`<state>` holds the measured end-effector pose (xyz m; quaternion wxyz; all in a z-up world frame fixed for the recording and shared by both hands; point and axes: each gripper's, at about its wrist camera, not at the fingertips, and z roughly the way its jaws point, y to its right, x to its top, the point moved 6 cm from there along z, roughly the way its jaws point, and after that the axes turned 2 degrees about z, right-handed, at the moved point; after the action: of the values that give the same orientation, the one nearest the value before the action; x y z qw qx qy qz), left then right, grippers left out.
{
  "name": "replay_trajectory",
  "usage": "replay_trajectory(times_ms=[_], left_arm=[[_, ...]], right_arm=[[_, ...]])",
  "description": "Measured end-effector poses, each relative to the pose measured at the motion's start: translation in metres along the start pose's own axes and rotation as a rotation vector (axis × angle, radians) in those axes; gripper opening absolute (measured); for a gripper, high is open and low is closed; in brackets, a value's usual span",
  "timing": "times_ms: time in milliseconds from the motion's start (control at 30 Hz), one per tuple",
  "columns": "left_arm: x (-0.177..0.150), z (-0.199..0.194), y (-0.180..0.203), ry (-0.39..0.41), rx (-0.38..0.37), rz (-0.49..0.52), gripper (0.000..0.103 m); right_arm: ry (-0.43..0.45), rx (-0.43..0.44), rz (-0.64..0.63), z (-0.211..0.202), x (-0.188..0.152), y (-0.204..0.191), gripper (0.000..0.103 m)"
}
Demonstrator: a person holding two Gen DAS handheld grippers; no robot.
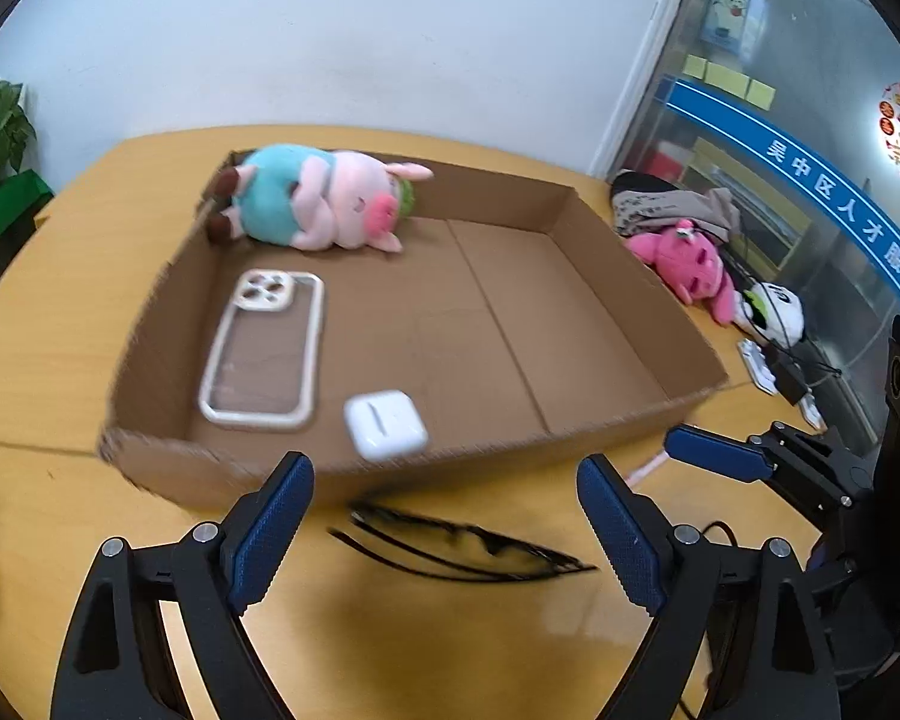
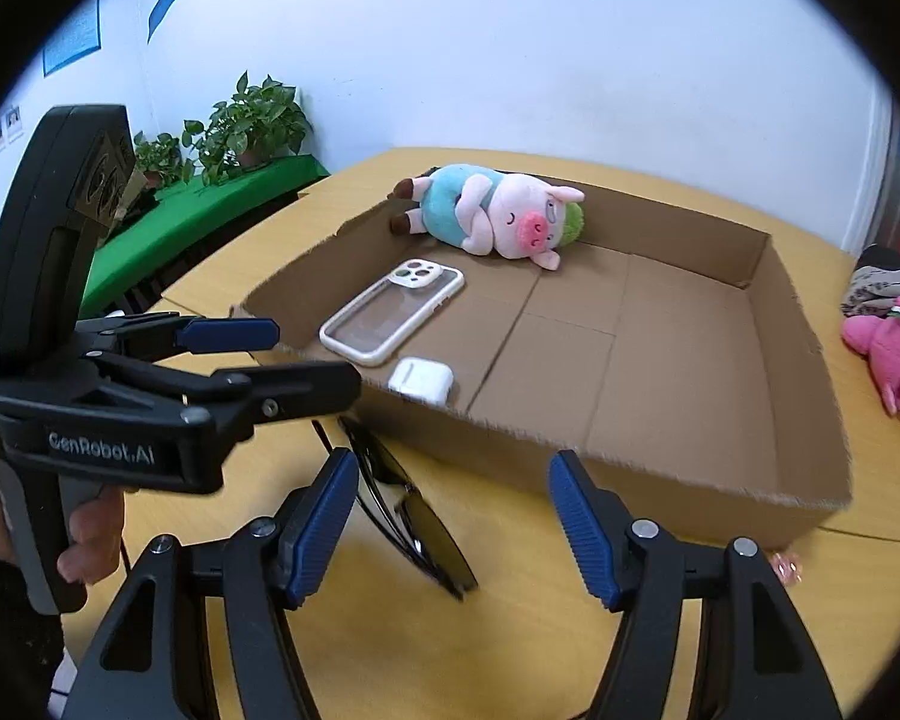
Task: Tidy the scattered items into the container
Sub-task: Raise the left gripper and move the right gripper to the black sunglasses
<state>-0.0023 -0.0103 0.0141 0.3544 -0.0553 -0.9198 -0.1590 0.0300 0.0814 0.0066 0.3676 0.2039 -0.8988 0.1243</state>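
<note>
A shallow cardboard box [image 1: 630, 324] [image 2: 720, 480] sits on the yellow table. Inside lie a pig plush [image 1: 318, 198] [image 2: 492, 216], a clear phone case [image 1: 264, 348] [image 2: 390, 312] and a white earbud case [image 1: 384, 423] [image 2: 420, 381]. Black sunglasses [image 1: 462, 546] [image 2: 408, 516] lie folded on the table in front of the box. My left gripper [image 1: 444, 534] is open just above and around the sunglasses. My right gripper [image 2: 450, 534] is open beside them, the glasses near its left finger. Each gripper shows in the other's view.
A pink plush [image 1: 690, 264] [image 2: 894, 360], a bundle of cloth [image 1: 666, 204] and a white item with cables [image 1: 774, 312] lie at the table's right edge. Potted plants [image 2: 252, 126] stand on a green shelf at the left. A small pink object [image 2: 786, 567] lies near the box's front.
</note>
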Motion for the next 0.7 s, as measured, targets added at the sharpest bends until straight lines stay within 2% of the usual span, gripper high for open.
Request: replay_trajectory(times_ms=[233,400,567,700], left_arm=[[-0.016,-0.006,0.009,0.001,-0.003,-0.013,0.093],[-0.023,-0.003,0.006,-0.021,0.022,-0.041,0.093],[-0.038,0.003,-0.004,-0.069,0.034,-0.105,0.093],[-0.053,0.015,-0.015,-0.146,0.051,-0.177,0.092]], right_arm=[[0.024,0.012,-0.006,-0.007,-0.015,-0.002,0.066],[0.016,0.039,-0.018,-0.005,-0.023,-0.005,0.066],[-0.056,0.100,-0.081,0.010,-0.039,-0.014,0.066],[-0.165,0.156,-0.124,0.043,-0.049,-0.022,0.066]])
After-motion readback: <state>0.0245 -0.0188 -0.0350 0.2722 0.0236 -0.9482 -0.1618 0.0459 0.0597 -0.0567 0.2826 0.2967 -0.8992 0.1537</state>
